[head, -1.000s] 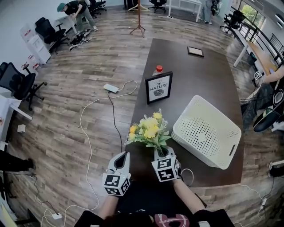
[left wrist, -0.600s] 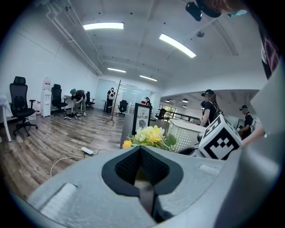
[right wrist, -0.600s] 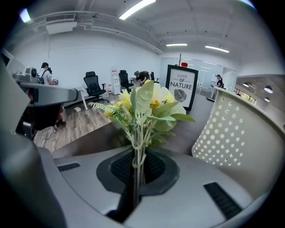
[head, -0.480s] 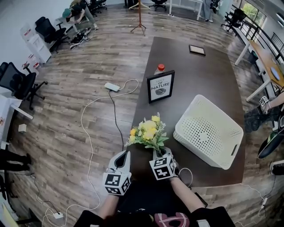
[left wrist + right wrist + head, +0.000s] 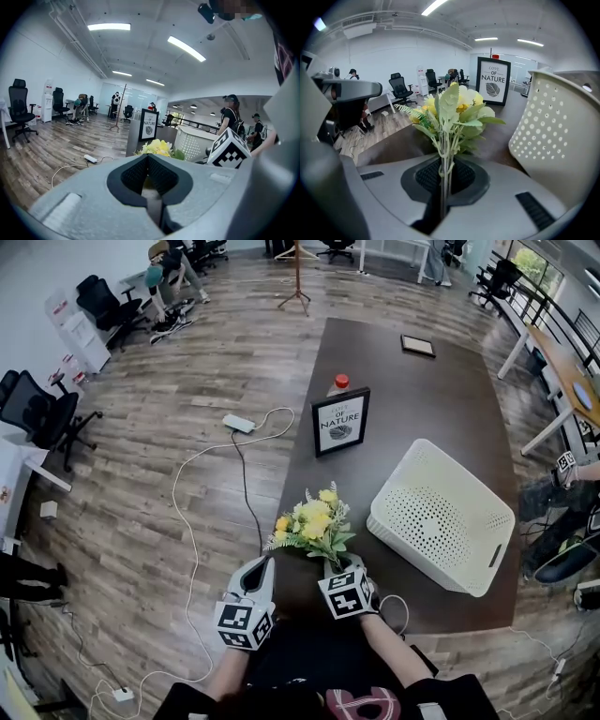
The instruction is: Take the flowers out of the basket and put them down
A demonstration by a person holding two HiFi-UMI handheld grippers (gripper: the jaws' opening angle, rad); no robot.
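Head view: yellow artificial flowers [image 5: 312,526] are out of the white perforated plastic basket [image 5: 441,517], at the near edge of the dark tabletop [image 5: 412,399]; released there, they could topple off. Right gripper view: right gripper [image 5: 443,180] fingers clamp the thin stems [image 5: 444,152], whose ends are hidden. Left gripper view: left gripper [image 5: 150,173] fingers closed, empty.

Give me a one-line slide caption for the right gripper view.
Right gripper shut on the stems of the yellow flowers, white perforated basket to the right, framed sign behind.
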